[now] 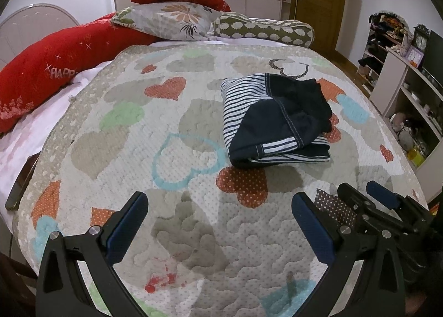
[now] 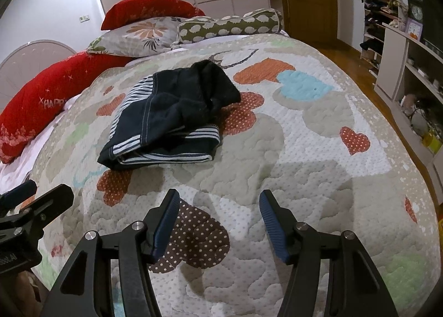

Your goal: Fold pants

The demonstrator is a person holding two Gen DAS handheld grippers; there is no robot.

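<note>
The pants [image 1: 277, 120] are dark navy with white-striped panels, folded into a small bundle on the heart-patterned quilt [image 1: 180, 128]. They also show in the right wrist view [image 2: 169, 117]. My left gripper [image 1: 220, 206] is open and empty, held above the quilt short of the bundle. My right gripper [image 2: 218, 200] is open and empty, also short of the bundle and to its right. The right gripper shows at the lower right of the left wrist view [image 1: 373, 200]. The left gripper shows at the left edge of the right wrist view [image 2: 27, 206].
Red pillows [image 1: 41, 73], a floral pillow [image 1: 171, 20] and a green bolster [image 1: 263, 29] lie at the head of the bed. White shelves [image 1: 409, 90] with clutter stand to the right across a wood floor. A dark phone-like thing [image 1: 19, 189] lies at the bed's left edge.
</note>
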